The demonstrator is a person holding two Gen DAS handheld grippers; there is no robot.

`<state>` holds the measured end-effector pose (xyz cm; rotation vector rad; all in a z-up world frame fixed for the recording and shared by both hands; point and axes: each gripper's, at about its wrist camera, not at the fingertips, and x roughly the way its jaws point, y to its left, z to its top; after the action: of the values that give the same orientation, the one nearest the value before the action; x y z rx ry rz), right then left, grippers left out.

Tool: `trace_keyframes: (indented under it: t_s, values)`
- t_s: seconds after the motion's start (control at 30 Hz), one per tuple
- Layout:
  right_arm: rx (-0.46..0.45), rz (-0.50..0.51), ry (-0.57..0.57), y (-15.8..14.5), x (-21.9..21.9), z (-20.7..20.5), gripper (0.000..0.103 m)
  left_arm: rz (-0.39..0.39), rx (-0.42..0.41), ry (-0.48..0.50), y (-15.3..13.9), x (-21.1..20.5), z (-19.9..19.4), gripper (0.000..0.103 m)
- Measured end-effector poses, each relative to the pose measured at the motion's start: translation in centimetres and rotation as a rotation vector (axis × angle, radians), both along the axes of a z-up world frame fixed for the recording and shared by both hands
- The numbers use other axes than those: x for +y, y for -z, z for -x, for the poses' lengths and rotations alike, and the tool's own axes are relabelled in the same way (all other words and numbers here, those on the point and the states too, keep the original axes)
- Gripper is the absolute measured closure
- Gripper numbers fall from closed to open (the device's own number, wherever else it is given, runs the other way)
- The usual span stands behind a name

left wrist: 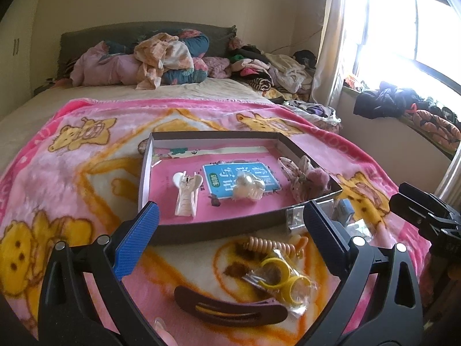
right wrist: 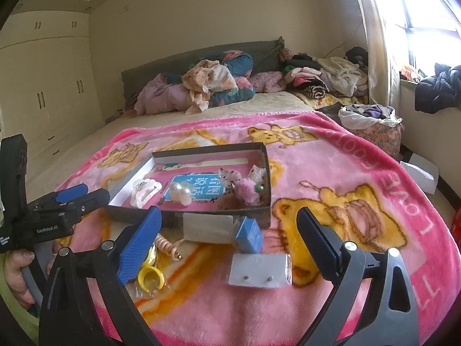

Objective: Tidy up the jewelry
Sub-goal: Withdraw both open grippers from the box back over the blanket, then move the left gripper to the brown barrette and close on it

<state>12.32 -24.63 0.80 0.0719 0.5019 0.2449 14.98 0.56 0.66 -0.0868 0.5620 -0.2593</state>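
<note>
A shallow brown box [left wrist: 219, 225] [right wrist: 138, 216] lies on the pink blanket and holds a pale claw clip [left wrist: 186, 194], a pearl clip [left wrist: 248, 188] and a pink fluffy hair tie [left wrist: 305, 179] [right wrist: 247, 191]. In front of it lie a coiled orange hair tie [left wrist: 270, 245], yellow rings in a bag [left wrist: 283, 281] [right wrist: 151, 278], a dark brown hair clip [left wrist: 230, 308], an earring card [right wrist: 259, 271] and a small blue box [right wrist: 249, 235]. My left gripper [left wrist: 230, 230] is open and empty above the yellow rings. My right gripper [right wrist: 230, 236] is open and empty above the earring card.
The pink bear blanket [right wrist: 345, 178] covers the bed. Piles of clothes and bedding [left wrist: 161, 57] lie at the headboard. A bag of clothes [right wrist: 371, 124] stands by the bed's right side under the window. Wardrobes [right wrist: 43, 86] stand to the left.
</note>
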Motion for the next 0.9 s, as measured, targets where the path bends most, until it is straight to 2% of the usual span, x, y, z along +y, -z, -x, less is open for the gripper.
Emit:
trace_keyframes:
  t_s: [0.53,0.9]
  values:
    - [0.031,0.026,-0.021,1.7,1.0,1.8,0.011,-0.009,0.009,0.016,1.1,1.2,2.3,0.012]
    - [0.051,0.033,-0.025,2.7,1.4,2.2,0.011,-0.025,0.054,0.068,3.1,1.2,3.6,0.012]
